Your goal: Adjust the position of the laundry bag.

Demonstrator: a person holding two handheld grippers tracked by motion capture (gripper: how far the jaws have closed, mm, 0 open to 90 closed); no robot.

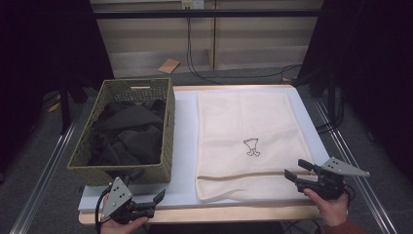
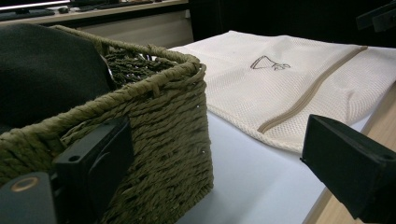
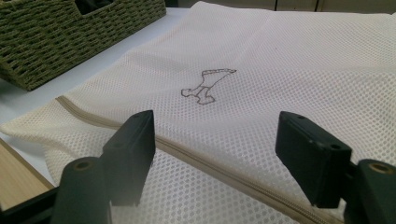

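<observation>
The mesh laundry bag (image 1: 248, 141) lies flat on the white mat (image 1: 184, 146) that covers the bench (image 1: 204, 213), to the right of the woven basket (image 1: 169, 131) and apart from it. It is cream, with a small dark line drawing (image 1: 252, 146) near its middle and a tan zipper strip (image 1: 243, 176) running across near its front edge. The right claw (image 1: 298, 171) hovers at the bag's front right corner, jaws spread wide with nothing between them; in the right gripper view they straddle the zipper line just above the mesh. The left claw (image 1: 159, 197) sits at the bench's front edge just before the basket's near corner, jaws apart and empty. Dark clothing (image 1: 127, 134) fills the basket.
</observation>
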